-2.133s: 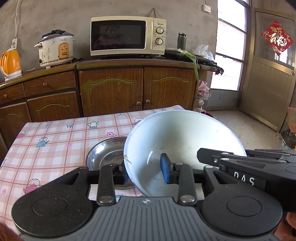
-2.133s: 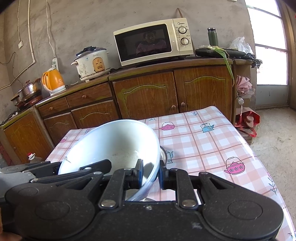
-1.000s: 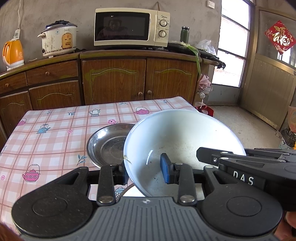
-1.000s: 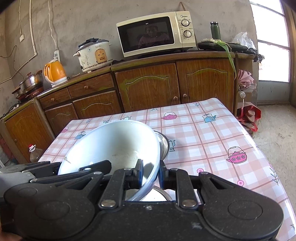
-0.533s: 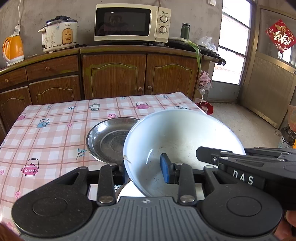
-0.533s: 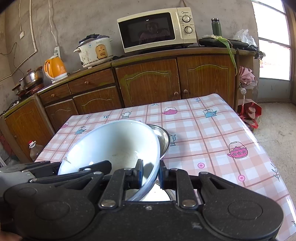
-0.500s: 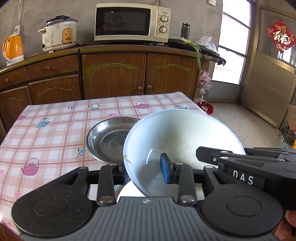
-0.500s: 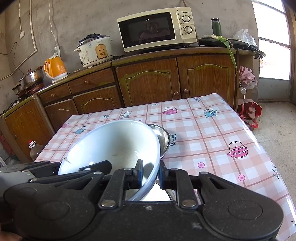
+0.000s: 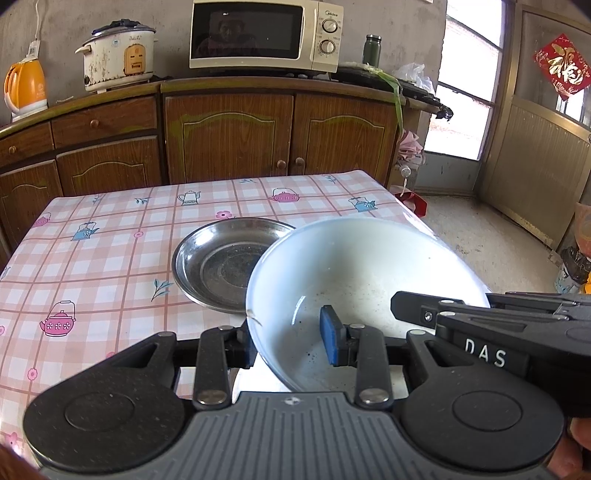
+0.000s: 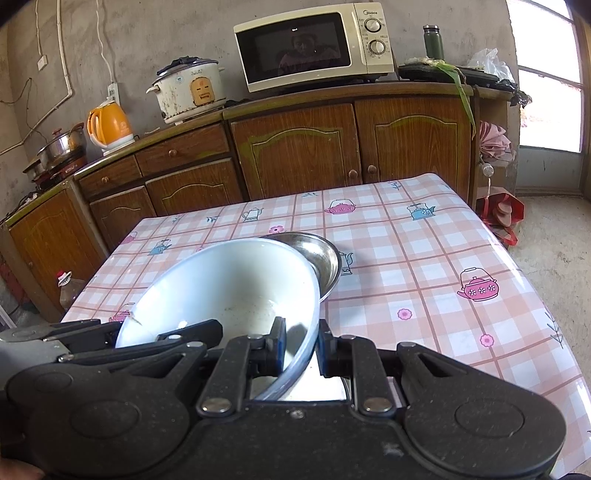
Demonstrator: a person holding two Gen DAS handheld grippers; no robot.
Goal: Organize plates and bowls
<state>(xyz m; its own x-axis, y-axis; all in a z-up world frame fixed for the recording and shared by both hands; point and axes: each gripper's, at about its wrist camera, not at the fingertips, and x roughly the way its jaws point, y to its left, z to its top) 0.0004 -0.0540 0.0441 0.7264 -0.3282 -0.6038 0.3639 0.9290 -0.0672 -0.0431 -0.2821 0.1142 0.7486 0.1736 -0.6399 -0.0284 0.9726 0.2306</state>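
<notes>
A white bowl (image 9: 362, 273) hangs tilted over the near part of the pink checked table (image 9: 92, 258). My left gripper (image 9: 288, 343) is shut on its left rim, blue pad inside. My right gripper (image 9: 480, 332) reaches in from the right. In the right wrist view the white bowl (image 10: 229, 288) fills the lower left, and my right gripper (image 10: 301, 345) is shut on its right rim; my left gripper (image 10: 74, 339) shows at the far left edge. A steel plate (image 9: 221, 266) lies on the table just beyond the bowl, partly hidden in the right wrist view (image 10: 321, 254). Something shiny (image 10: 317, 384) shows under the bowl.
Wooden cabinets (image 9: 229, 136) run behind the table, carrying a microwave (image 9: 262, 35), a rice cooker (image 9: 118, 55) and an orange kettle (image 9: 26, 88). A door and bare floor (image 9: 498, 240) lie right of the table. A bottle (image 10: 68, 288) stands on the floor at the left.
Over the two seconds both grippers carried the bowl up and back, uncovering more of the steel plate and the table. In the last half second almost nothing shifts.
</notes>
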